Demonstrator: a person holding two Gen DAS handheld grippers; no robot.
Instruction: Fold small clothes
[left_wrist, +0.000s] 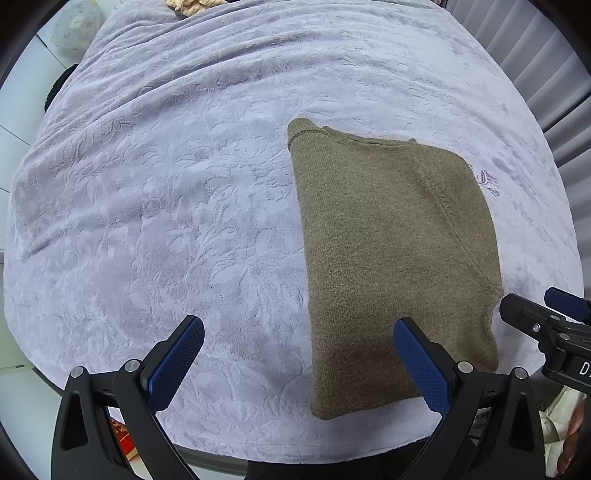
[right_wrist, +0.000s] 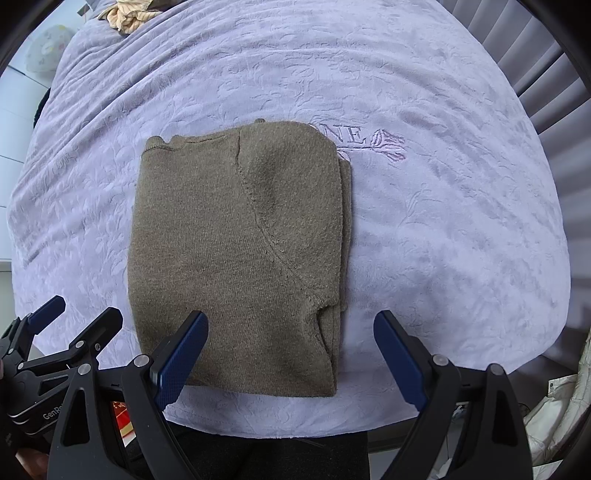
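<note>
Your left gripper (left_wrist: 299, 356) is spread wide and holds nothing; the folded olive-brown knit sweater (left_wrist: 391, 266) lies flat on the lavender embossed plush blanket (left_wrist: 166, 221), under its right finger and ahead. Your right gripper (right_wrist: 291, 350) is equally wide and empty, its left finger over the sweater's near edge, with the garment stretching ahead-left.

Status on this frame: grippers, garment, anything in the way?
Left gripper open, right gripper open, both empty. Olive sweater folded flat on lavender blanket. Nothing in the way.
</note>
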